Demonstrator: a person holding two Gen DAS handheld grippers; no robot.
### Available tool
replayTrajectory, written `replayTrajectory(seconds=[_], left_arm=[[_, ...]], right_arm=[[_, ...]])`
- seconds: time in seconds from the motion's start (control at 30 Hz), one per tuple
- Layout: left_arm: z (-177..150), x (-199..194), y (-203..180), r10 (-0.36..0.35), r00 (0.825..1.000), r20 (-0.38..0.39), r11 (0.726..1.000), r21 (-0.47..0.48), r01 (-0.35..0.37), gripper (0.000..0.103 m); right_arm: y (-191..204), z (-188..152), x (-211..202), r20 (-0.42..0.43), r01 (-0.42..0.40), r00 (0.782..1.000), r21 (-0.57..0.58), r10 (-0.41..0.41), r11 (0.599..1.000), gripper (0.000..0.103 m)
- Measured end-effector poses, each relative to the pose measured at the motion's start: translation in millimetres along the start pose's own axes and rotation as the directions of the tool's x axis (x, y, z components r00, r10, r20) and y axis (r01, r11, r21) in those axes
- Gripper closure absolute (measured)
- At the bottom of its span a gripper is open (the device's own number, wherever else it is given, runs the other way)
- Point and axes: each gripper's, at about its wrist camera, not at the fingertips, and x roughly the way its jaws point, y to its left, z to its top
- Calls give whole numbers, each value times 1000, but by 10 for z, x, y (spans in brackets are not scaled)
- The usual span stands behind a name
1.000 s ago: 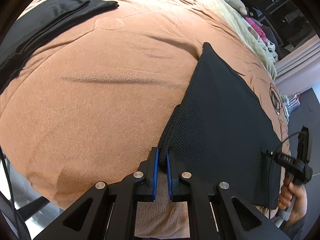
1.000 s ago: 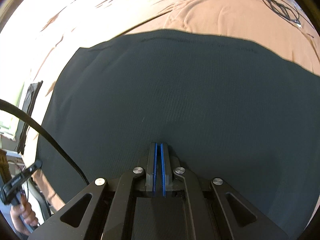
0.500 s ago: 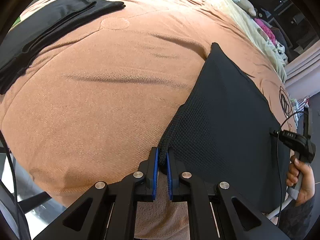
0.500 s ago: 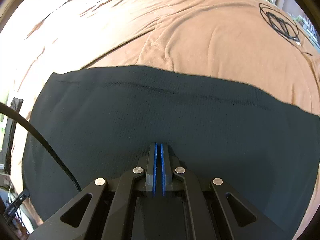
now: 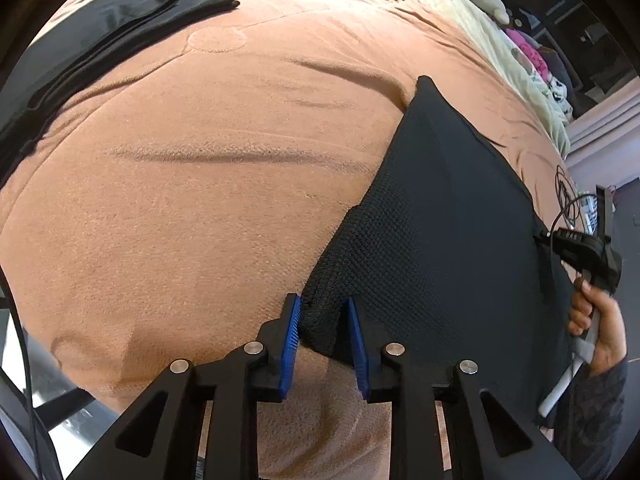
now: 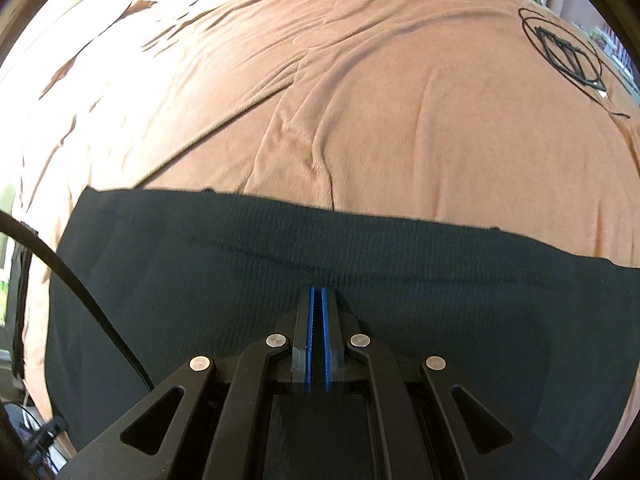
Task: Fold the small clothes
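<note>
1. The black knitted garment point(image 5: 448, 216) lies spread flat on the brown plush blanket point(image 5: 200, 208)
2. The left gripper point(image 5: 322, 316) has its blue pads parted around the garment's corner
3. The right gripper point(image 6: 317, 300) is clamped on the garment's near edge
4. A folded black cloth point(image 5: 92, 40) lies well apart

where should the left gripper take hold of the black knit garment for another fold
Grip the black knit garment at its thick near-left corner, where the left gripper now stands open around it. Come in low from the near edge of the brown fleece blanket: that corner is bunched and raised, while the rest lies flat, so fingers can straddle it.
</note>
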Motion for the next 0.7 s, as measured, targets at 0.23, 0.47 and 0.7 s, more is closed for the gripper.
replayTrajectory(seconds=[0.23,0.47,0.7], left_arm=[[7,-6,-18,6,1000,8,1000,27,-6,92],[54,-286,-23,-114,992,59,993,13,113,95],[133,-550,-226,-208,974,94,977,63,203,95]], right_arm=[[-23,-7,-252,7,-35,999,17,35,999,103],[59,-355,-522,-50,-80,995,15,81,997,103],[175,-749,-585,-116,-107,987,4,107,994,103]])
